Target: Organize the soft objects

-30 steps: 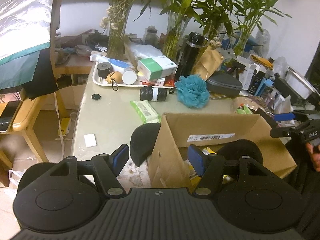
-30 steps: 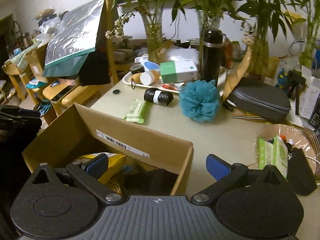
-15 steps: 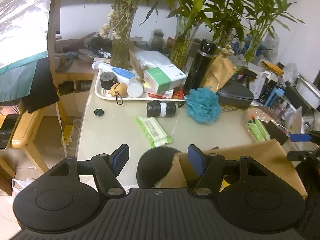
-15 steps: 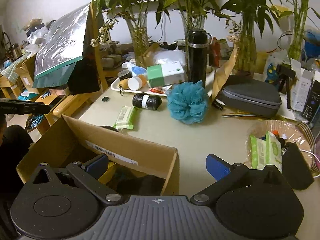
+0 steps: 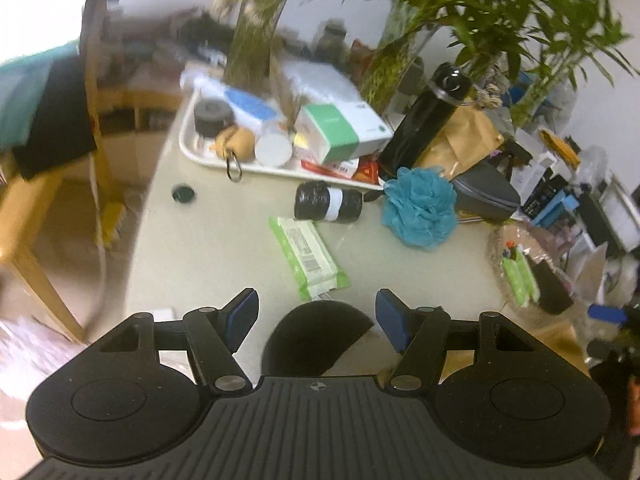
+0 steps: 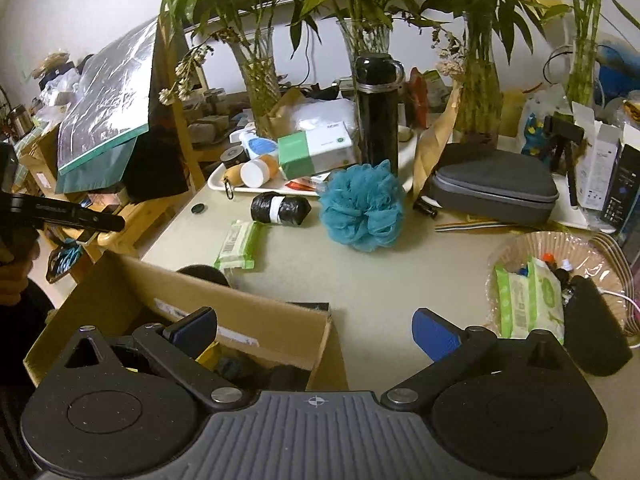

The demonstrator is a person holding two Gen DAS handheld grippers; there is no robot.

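Observation:
A teal bath pouf [image 5: 420, 213] [image 6: 362, 205] lies mid-table beside a black roll [image 5: 328, 201] [image 6: 280, 209] and a green wipes pack [image 5: 308, 256] [image 6: 238, 245]. A cardboard box [image 6: 224, 300] holding soft items stands at the near left of the right wrist view. A round black pad [image 5: 316, 336] lies just ahead of my open, empty left gripper [image 5: 316, 316]. My right gripper [image 6: 316, 328] is open and empty over the box's right corner.
A white tray [image 5: 188, 140] with a green box, bottles and a tube sits at the back. A black flask [image 6: 378, 116], glass vases with bamboo, a grey case [image 6: 492, 188] and a basket [image 6: 516, 248] of wipes crowd the back and right.
My left gripper has moved forward and up over the table, past the box, closer to the wipes pack and pouf. My right gripper has moved slightly forward.

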